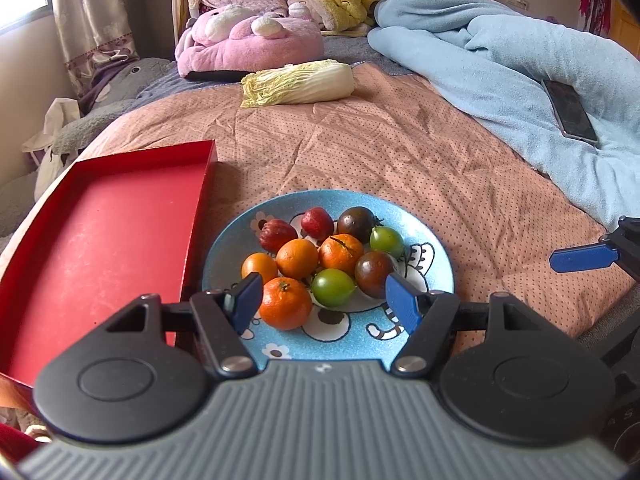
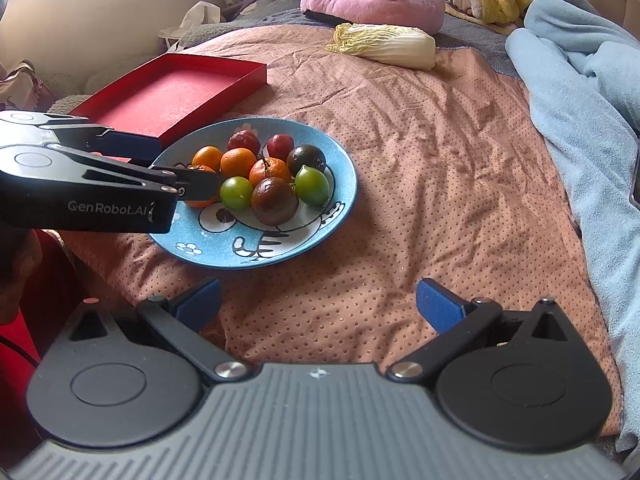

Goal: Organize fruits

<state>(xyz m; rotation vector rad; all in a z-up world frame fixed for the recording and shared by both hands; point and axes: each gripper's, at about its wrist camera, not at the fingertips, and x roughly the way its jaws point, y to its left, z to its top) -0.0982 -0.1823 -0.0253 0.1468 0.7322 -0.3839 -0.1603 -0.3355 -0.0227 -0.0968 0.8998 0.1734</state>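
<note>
A blue patterned plate on the bed holds several fruits: oranges, two green tomatoes, two dark tomatoes and two red fruits. My left gripper is open over the plate's near side, its fingers either side of the nearest orange and a green tomato. In the right wrist view the left gripper reaches in from the left, hiding part of that orange. My right gripper is open and empty above the quilt, near side of the plate.
An empty red tray lies left of the plate. A napa cabbage lies farther back. A light blue blanket with a phone on it covers the right side. Plush toys sit at the headboard.
</note>
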